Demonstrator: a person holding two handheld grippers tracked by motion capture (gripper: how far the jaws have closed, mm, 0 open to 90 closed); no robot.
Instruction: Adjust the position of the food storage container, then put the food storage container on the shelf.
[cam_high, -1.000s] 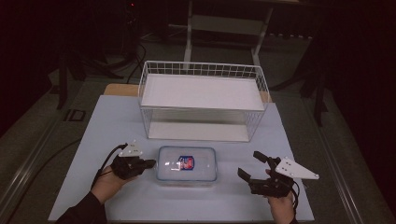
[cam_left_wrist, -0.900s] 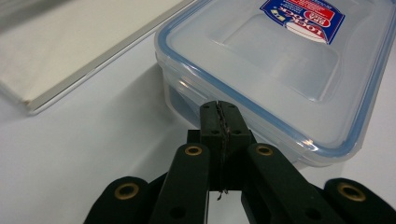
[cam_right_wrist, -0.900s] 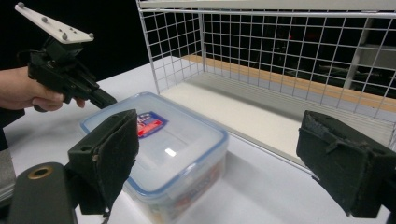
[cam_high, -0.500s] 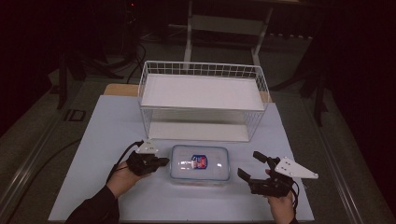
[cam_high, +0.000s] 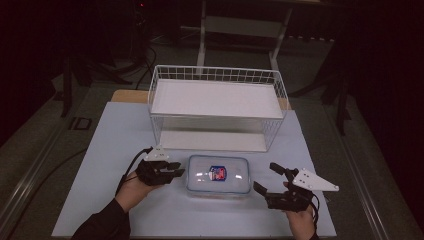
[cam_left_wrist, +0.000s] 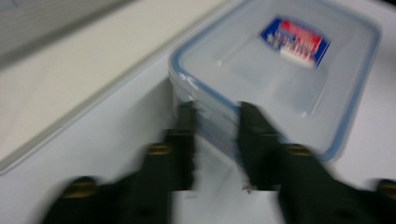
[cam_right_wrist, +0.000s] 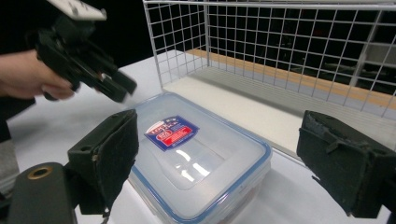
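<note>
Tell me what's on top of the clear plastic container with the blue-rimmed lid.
A red and blue label is stuck to the lid of the clear plastic container; nothing else rests on it. Its contents cannot be made out through the glare on the lid.

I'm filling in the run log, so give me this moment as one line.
left gripper: jaws just opening, nothing gripped, at left end of clear blue-rimmed plastic box | right gripper: open, near its right end | white wire basket: behind
</note>
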